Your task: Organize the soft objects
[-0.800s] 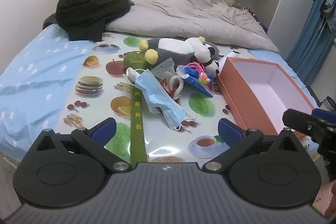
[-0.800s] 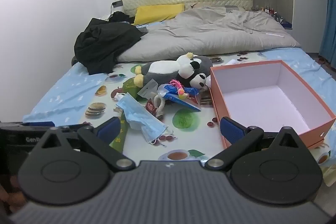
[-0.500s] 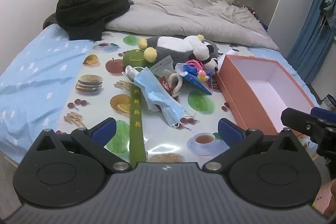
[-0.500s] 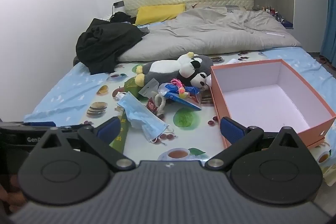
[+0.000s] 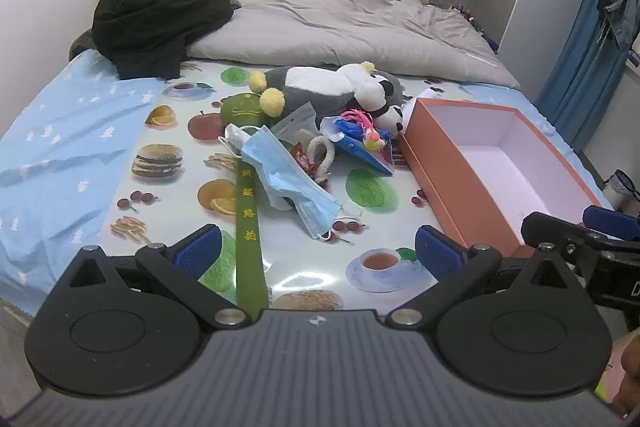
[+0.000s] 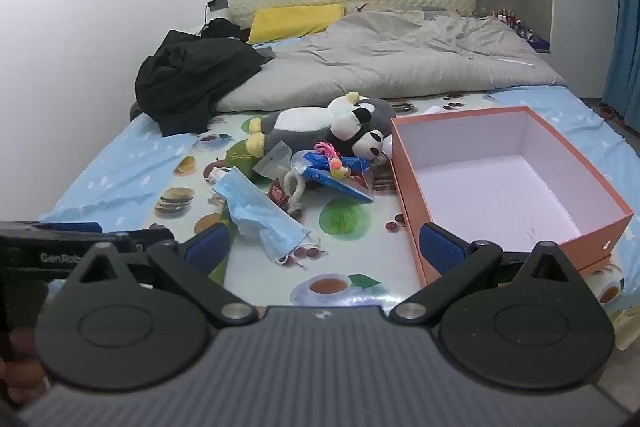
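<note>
Both grippers, left gripper (image 5: 316, 247) and right gripper (image 6: 324, 241), held their fingers wide and empty. The plush toy (image 5: 328, 89) lay on the bed beside the orange box (image 6: 504, 183); soft and light, it probably suited a grip across its body.

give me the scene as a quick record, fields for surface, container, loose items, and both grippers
surface: bed with food-print mat
container: orange box, empty, right of the pile
loose items: plush toy, blue face mask, green strap, blue packet
left hand-held gripper: open, holding nothing
right hand-held gripper: open, holding nothing
</note>
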{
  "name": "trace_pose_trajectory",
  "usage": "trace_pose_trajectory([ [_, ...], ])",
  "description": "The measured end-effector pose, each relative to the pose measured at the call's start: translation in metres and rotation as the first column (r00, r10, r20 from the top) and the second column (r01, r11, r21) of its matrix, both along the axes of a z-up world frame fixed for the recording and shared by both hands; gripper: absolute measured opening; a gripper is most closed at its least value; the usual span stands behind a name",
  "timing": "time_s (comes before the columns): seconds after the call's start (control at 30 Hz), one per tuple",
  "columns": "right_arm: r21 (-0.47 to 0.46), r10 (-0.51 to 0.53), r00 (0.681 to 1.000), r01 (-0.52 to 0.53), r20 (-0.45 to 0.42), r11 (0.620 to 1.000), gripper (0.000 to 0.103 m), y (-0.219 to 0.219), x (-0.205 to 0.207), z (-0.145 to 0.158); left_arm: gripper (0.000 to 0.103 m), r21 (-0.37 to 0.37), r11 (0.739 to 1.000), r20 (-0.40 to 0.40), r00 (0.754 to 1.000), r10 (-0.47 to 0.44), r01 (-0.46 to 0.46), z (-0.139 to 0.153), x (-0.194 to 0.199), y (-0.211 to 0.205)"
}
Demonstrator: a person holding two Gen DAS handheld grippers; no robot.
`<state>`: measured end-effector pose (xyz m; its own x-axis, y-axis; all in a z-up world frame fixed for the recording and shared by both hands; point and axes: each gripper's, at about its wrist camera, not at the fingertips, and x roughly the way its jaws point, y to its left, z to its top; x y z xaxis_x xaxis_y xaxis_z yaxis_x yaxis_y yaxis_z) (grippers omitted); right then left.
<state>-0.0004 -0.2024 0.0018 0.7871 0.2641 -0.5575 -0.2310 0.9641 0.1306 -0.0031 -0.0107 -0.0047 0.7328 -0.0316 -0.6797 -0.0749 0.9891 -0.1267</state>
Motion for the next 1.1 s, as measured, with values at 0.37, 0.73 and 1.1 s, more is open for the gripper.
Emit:
trace_pose_trajectory([
  [0.37,0.011,0.003,1.0,-0.003,0.011,1.0,0.103,0.0014,-0.0023,0.0061,0.103,-0.016,1.0,0.012,1.0,-0.008,0.008,0.0033,-0.0013,0.001],
  [0.73,0.01,0.003,1.0,-0.003,-0.008,1.0,0.103,-0.0008,-0.0037,0.005,0.103,-0.026,1.0,0.004,1.0,-0.013,0.013,0.0019,-0.0027,-0.0023],
  [1.1,0.016,-0.004,1.0,0.004,0.001,1.0,0.103,-0.0049,-0.0063,0.0062,0.103,-0.039,0.999,0.005,1.0,-0.03,0.031,-0.0011,-0.0044,-0.0067],
])
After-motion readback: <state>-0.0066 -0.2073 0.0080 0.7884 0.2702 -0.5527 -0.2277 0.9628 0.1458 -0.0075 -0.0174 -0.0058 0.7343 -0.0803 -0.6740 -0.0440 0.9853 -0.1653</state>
